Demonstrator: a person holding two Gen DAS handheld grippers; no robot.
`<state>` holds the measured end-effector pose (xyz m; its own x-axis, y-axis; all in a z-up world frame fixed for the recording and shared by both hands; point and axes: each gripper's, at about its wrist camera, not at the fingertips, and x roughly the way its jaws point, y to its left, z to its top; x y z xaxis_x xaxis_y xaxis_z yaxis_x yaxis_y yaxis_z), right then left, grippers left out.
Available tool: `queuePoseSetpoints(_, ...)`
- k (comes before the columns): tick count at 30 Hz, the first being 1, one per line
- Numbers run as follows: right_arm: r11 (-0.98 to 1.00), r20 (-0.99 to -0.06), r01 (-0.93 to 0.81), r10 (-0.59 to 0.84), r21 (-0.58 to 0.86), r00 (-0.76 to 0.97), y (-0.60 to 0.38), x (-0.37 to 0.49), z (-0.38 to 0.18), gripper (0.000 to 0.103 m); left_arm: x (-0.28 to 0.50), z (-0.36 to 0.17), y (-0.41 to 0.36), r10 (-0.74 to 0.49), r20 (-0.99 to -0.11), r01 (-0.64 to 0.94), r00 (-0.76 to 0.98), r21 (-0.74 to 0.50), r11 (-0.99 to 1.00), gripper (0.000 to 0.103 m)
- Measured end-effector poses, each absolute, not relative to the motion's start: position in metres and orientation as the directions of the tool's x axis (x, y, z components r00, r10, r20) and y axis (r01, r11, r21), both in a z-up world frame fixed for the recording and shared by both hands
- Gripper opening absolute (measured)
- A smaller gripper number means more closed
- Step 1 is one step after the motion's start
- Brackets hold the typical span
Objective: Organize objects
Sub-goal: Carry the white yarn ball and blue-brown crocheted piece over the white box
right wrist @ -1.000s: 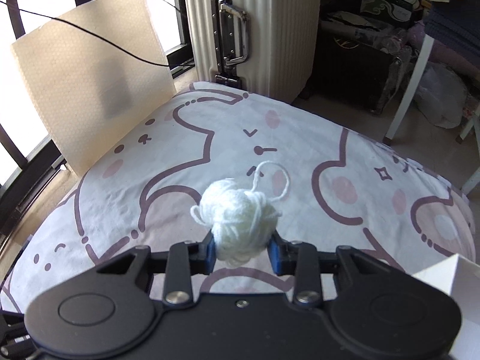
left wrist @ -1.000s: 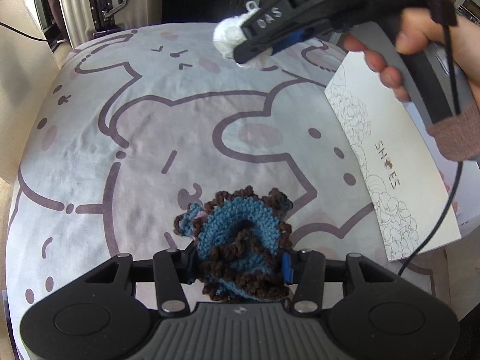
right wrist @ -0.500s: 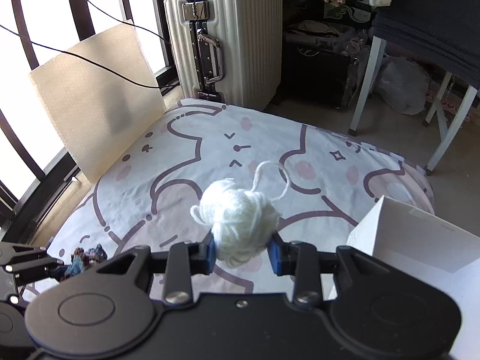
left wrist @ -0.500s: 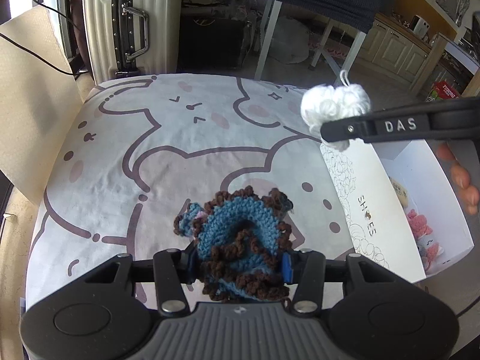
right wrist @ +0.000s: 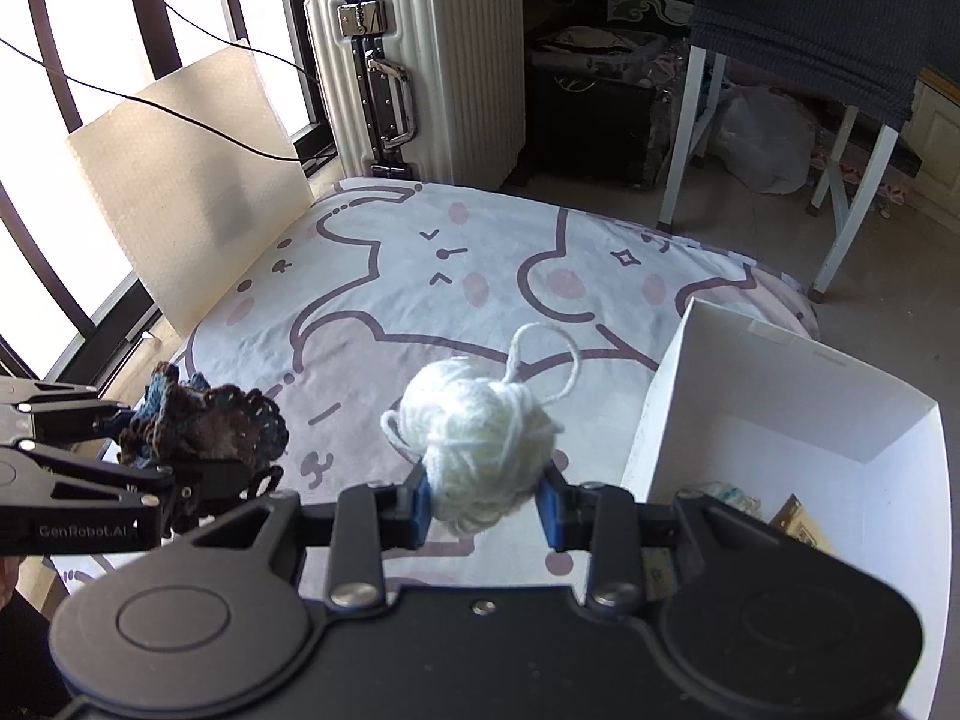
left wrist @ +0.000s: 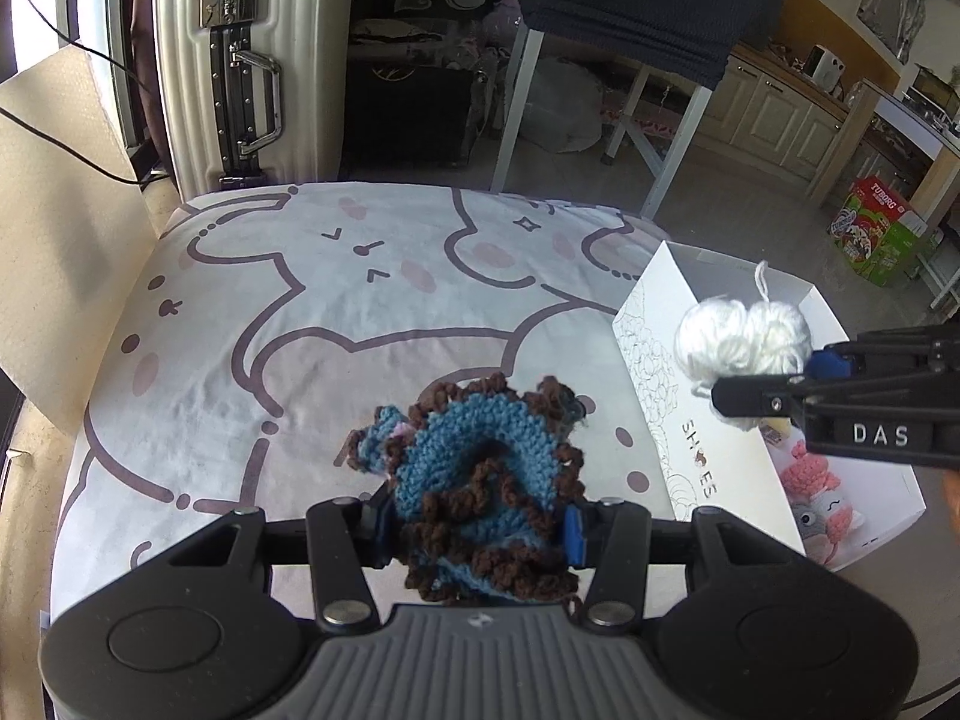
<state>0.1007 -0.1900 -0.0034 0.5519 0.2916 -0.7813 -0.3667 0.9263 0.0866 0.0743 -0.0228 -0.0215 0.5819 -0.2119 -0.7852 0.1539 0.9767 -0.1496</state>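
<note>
My left gripper (left wrist: pixel 477 531) is shut on a blue and brown crocheted piece (left wrist: pixel 480 474) and holds it above the cartoon-print sheet (left wrist: pixel 288 324). It also shows in the right wrist view (right wrist: pixel 204 426) at the left. My right gripper (right wrist: pixel 483 507) is shut on a white yarn ball (right wrist: pixel 477 438), held in the air beside the left wall of the open white shoe box (right wrist: pixel 678 396). In the left wrist view the yarn ball (left wrist: pixel 744 333) hangs over the box (left wrist: pixel 660 360), which holds pink and grey knitted toys (left wrist: pixel 822 498).
A white suitcase (right wrist: pixel 420 54) stands behind the sheet. A beige board (right wrist: pixel 186 180) leans at the left by the window bars. A white-legged table (left wrist: pixel 660 138) and dark clutter stand at the back. A green carton (left wrist: pixel 876 231) sits far right.
Both grippers have risen and tilted up, showing more of the room. The right gripper has carried the yarn ball rightward to the box. The left still holds the crocheted piece.
</note>
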Motion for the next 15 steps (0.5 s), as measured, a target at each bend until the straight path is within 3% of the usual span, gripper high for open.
queuePoseSetpoints(15,0.944,-0.788,-0.311,0.277,0.115,0.550,-0.235,0.078,-0.011,0.036,0.082,-0.013,-0.066,-0.238,-0.772,0.218,0.589,-0.132,0.967,0.050)
